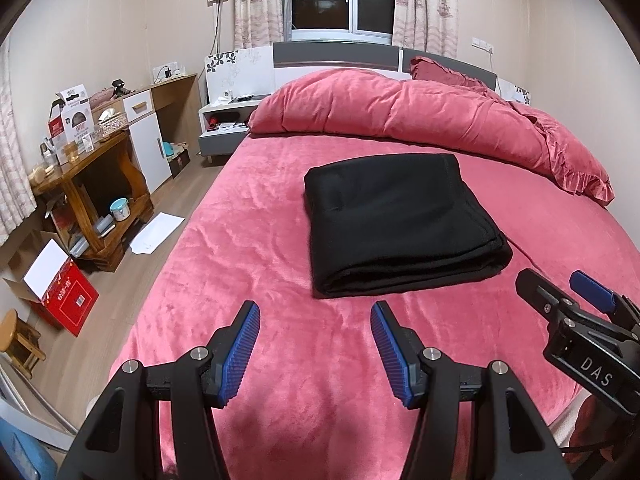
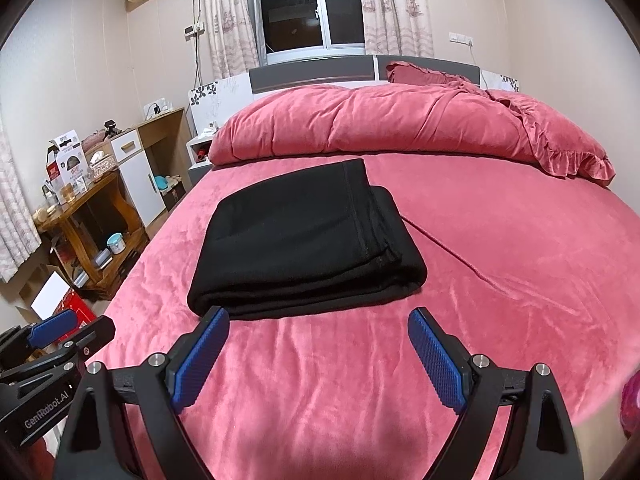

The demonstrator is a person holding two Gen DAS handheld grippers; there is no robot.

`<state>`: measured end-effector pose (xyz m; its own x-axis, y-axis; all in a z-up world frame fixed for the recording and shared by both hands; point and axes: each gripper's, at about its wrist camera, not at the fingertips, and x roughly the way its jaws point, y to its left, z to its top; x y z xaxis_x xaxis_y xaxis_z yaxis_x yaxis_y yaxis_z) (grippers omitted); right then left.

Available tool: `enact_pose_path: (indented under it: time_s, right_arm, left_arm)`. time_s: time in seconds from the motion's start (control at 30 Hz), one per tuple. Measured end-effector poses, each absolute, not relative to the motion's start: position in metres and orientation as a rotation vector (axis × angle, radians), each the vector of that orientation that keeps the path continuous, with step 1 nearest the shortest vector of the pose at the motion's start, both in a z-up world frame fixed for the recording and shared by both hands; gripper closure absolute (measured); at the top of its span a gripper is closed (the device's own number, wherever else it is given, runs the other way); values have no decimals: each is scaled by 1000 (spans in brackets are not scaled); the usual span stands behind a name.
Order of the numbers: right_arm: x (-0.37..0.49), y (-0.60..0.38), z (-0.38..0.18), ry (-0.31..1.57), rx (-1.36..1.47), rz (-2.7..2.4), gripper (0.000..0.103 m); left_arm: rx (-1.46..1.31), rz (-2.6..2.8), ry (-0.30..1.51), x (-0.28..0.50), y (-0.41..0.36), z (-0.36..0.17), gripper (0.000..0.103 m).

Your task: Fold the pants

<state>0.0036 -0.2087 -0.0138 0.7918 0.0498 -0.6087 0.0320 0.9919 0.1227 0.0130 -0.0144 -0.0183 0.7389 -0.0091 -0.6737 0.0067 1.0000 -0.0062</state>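
Your left hand-held gripper [image 1: 315, 316] and right hand-held gripper [image 2: 319, 322] stood wide open, empty; brushing the folded pants [image 1: 400, 220] risked undoing layers.

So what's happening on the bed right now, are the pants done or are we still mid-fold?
The black pants lie folded into a compact, layered rectangle on the pink bed cover. Neither gripper holds them: the left gripper and the right gripper both sit open, hovering near the bundle's near edge. The pink duvet is bunched up by the headboard. The fold looks finished, or close to it.
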Motion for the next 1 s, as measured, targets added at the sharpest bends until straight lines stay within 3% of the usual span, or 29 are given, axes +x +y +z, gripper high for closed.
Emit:
enact_pose_path:
  time_s: [1.0]
  right_arm:
    - [8,-206,-21,684,125,30,12]
  left_arm:
    - [5,-16,763,13,-11,-23,44]
